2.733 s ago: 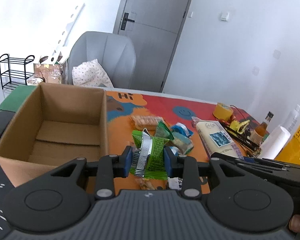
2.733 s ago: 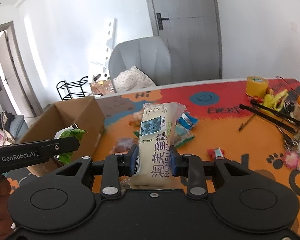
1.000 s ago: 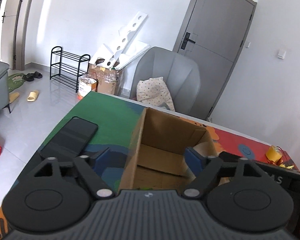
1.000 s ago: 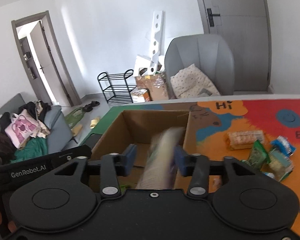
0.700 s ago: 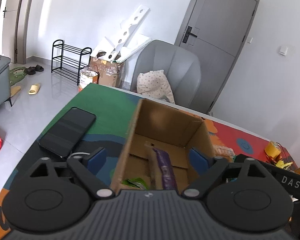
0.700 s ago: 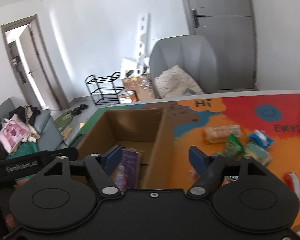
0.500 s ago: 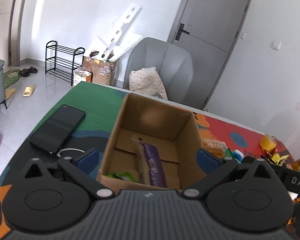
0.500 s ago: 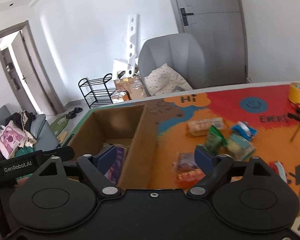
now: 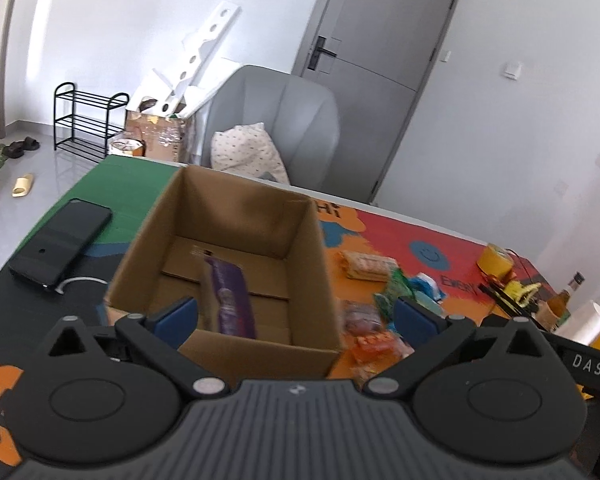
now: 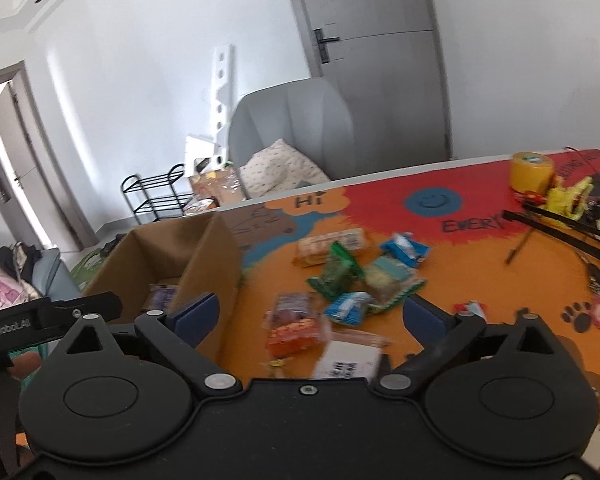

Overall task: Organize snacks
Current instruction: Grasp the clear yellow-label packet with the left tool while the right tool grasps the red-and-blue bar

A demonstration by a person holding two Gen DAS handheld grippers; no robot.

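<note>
While the left gripper [image 9: 294,316], spread empty, hangs over the box [image 9: 236,220], the right gripper [image 10: 310,316], jaws opening on nothing, is nearer the snacks [image 10: 364,280], scattered just ahead and rightward of the box.

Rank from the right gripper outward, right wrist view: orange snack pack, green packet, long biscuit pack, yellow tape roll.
From the right gripper, whose jaws are opening with nothing between them:
1. Orange snack pack, just ahead between the fingers.
2. Green packet, mid-table in the pile.
3. Long biscuit pack, behind the pile.
4. Yellow tape roll, far right near the table's back edge.
</note>
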